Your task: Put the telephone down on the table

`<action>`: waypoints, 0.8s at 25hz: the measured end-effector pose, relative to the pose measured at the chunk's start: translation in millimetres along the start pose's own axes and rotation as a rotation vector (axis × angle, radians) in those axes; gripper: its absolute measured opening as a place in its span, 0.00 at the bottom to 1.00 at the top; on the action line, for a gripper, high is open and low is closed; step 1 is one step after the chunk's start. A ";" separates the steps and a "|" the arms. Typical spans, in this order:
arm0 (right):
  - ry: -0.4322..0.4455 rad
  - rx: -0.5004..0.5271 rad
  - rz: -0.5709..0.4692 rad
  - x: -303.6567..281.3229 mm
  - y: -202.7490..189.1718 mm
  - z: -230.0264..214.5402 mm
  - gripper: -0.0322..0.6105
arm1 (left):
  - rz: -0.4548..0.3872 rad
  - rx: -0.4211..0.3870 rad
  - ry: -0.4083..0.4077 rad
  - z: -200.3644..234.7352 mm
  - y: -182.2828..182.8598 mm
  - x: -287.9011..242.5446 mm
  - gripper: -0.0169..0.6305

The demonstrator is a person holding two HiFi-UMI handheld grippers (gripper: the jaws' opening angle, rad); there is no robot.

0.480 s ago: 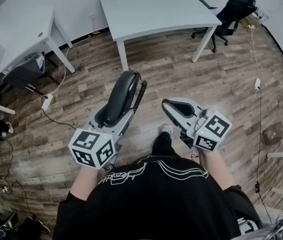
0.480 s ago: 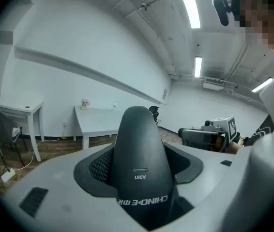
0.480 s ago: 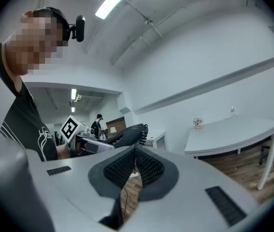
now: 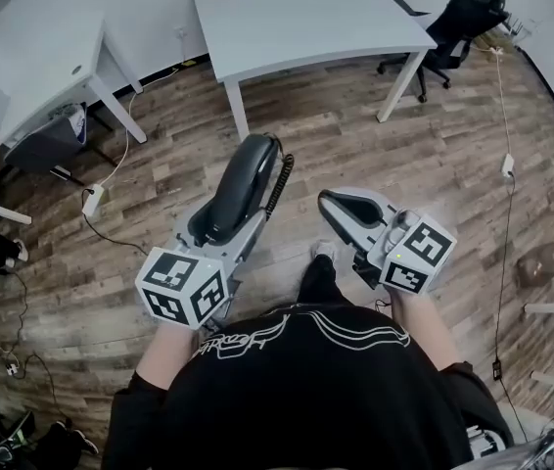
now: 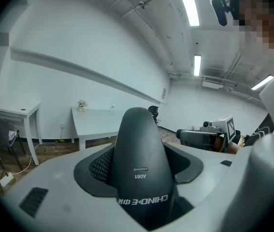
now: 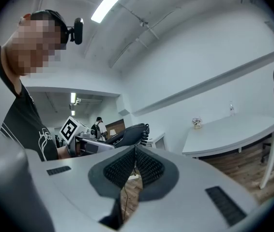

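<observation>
Only left gripper view shows telephone's (image 5: 139, 168) A061 marking (image 5: 140, 176)

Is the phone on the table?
No, the left gripper holds the phone up over the wooden floor, well short of the table.

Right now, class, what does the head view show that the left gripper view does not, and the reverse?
Head view only: the coiled cord and the marker cube on the left gripper. Left gripper view only: ceiling lights and white lettering. Both: the telephone handset clamped in that gripper, the right gripper, the white table.
</observation>
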State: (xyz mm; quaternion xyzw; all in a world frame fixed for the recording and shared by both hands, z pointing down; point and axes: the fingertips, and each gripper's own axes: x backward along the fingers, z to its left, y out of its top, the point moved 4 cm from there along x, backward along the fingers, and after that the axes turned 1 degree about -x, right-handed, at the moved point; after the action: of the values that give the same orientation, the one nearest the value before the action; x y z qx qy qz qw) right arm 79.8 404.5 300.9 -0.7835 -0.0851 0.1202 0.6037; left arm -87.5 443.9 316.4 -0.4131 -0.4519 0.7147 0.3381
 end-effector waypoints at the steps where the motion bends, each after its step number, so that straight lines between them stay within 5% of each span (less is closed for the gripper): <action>1: 0.000 -0.002 -0.002 0.1 1.3 -6.1 0.11 | 0.001 -0.001 -0.001 0.5 2.4 -5.9 0.47; 9: -0.006 -0.020 0.002 1.9 14.7 -81.2 0.11 | 0.025 -0.007 -0.011 6.8 23.7 -81.6 0.47; 20: -0.009 -0.066 -0.002 2.6 47.1 -246.4 0.11 | 0.053 0.010 -0.017 27.4 72.4 -244.3 0.47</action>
State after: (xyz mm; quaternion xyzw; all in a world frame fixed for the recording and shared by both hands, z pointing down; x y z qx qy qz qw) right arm 153.5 165.1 314.8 -0.8024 -0.0925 0.1205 0.5771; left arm -14.9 198.3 325.8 -0.4173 -0.4400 0.7291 0.3174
